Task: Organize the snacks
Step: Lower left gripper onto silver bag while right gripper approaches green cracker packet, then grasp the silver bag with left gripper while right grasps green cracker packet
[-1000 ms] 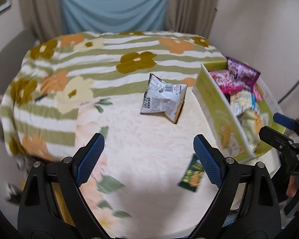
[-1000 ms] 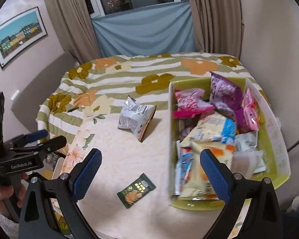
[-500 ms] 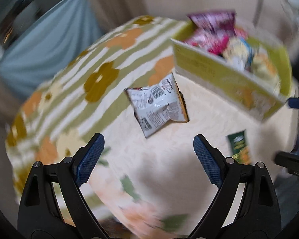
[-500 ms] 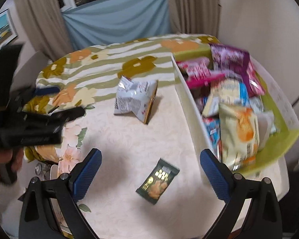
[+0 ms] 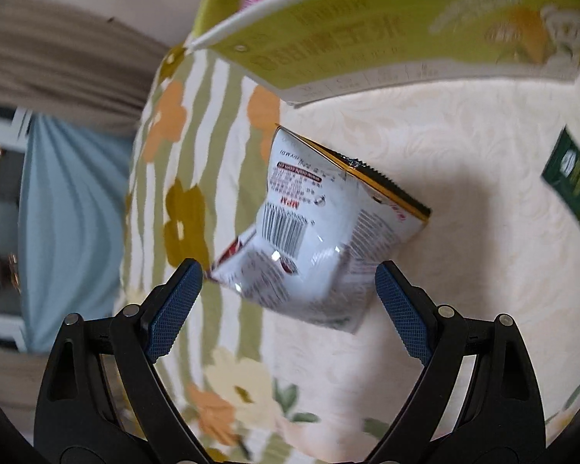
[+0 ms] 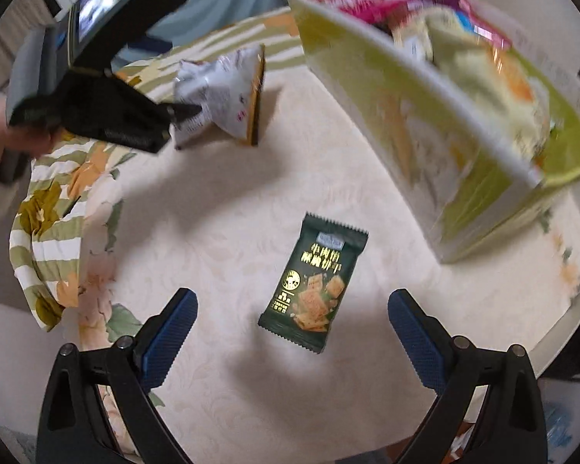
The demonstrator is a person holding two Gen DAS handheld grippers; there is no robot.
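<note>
We see the left gripper [image 5: 288,290] rolled sideways, spread around the crinkly silver pouch [image 5: 313,239], and the right gripper [image 6: 290,328] spread above the flat green packet [image 6: 313,286].

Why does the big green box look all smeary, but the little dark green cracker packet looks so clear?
In the right wrist view the green box is streaked by motion blur, while the dark green packet is sharp enough to show its print and casts a soft shadow. In the left wrist view the box wall is also smeared and bent by the fisheye lens, and the white snack bag shows small glare spots.
</note>
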